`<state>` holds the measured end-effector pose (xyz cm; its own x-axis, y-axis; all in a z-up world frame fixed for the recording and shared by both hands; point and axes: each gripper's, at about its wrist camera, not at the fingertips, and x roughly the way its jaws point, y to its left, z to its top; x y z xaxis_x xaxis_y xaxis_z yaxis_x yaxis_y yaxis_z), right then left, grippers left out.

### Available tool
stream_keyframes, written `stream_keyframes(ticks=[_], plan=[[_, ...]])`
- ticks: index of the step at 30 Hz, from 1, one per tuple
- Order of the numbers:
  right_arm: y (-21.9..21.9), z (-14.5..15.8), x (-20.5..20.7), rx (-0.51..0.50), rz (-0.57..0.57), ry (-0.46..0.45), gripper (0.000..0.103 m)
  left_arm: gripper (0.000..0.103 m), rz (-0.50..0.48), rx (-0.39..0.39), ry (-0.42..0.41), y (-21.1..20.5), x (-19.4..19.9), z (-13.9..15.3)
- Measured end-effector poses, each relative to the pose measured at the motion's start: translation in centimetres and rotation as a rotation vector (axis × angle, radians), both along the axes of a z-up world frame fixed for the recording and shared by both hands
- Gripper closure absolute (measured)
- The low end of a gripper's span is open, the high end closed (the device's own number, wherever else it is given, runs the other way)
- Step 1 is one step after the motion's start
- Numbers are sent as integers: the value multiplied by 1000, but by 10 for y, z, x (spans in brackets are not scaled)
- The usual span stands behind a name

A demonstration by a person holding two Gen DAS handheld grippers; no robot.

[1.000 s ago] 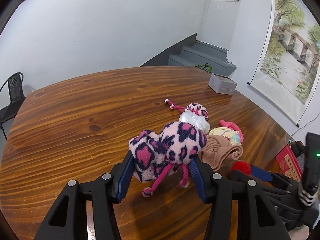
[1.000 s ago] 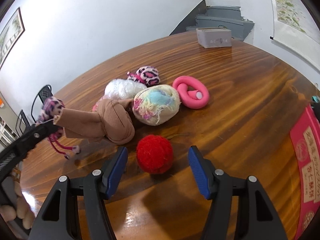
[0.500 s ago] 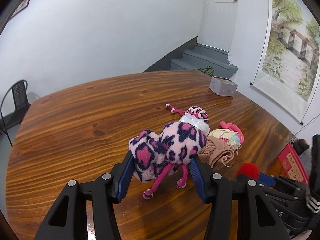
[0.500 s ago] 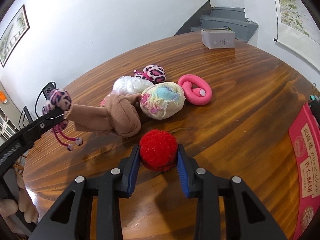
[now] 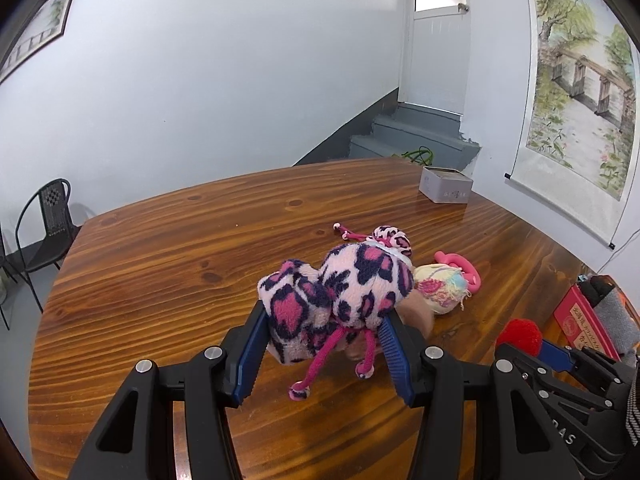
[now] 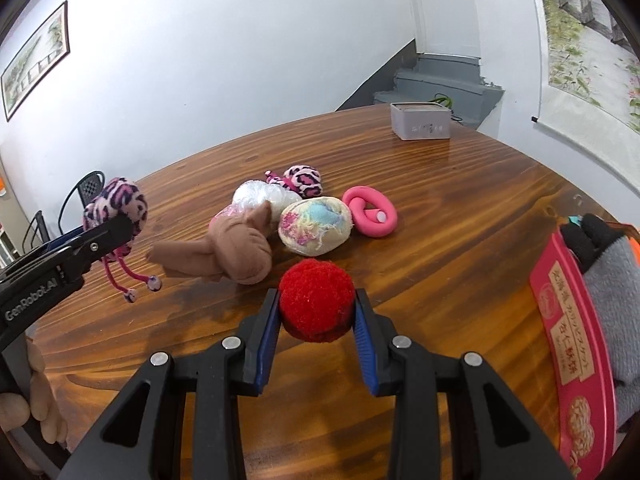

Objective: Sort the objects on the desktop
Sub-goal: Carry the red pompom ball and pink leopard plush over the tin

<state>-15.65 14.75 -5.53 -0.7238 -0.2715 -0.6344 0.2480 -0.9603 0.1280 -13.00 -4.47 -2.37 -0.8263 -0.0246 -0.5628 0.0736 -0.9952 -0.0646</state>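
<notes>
1. With both tools loaded, the sorting looks to be in its carry step: each has picked one soft item out of the cluster on the desk (image 6: 460, 208).
2. The left gripper (image 5: 322, 344) has its blue fingers (image 5: 250, 354) closed partway around the leopard-print plush (image 5: 336, 294), which sits raised off the wood, its pink cords dangling below.
3. The right gripper (image 6: 316, 330) has its fingers pressed against both sides of the red pom-pom (image 6: 316, 306); whether the ball is clear of the desk I cannot tell.
4. Left on the desk, at about 12 o'clock from the right gripper, lie the knotted tan stocking (image 6: 236, 250), pastel ball (image 6: 316, 230), white ball (image 6: 260, 196), pink ring (image 6: 372, 216) and a smaller leopard ball (image 6: 304, 180), mostly touching.
5. A red tin (image 6: 572, 356) holding a grey item sits at 3 o'clock, and a grey box (image 6: 420, 122) stands well apart at 1 o'clock.
6. My judgement: the next move calls for carrying each item to its place. The red tin seems the likelier container, though the frames do not settle this. Grip should stay firm, since the plush compresses and its cords may snag.
</notes>
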Motion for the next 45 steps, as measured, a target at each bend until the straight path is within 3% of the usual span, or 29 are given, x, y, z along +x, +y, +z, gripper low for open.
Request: stream_keyframes(ticks=[29, 39, 45], plan=[[46, -7, 64, -121, -102, -17, 65, 48, -43, 35, 42, 32, 66, 15], [95, 27, 131, -179, -150, 85, 65, 48, -142, 28, 41, 70, 77, 14], [160, 60, 165, -158, -254, 195, 64, 48, -232, 54, 26, 106, 83, 15]])
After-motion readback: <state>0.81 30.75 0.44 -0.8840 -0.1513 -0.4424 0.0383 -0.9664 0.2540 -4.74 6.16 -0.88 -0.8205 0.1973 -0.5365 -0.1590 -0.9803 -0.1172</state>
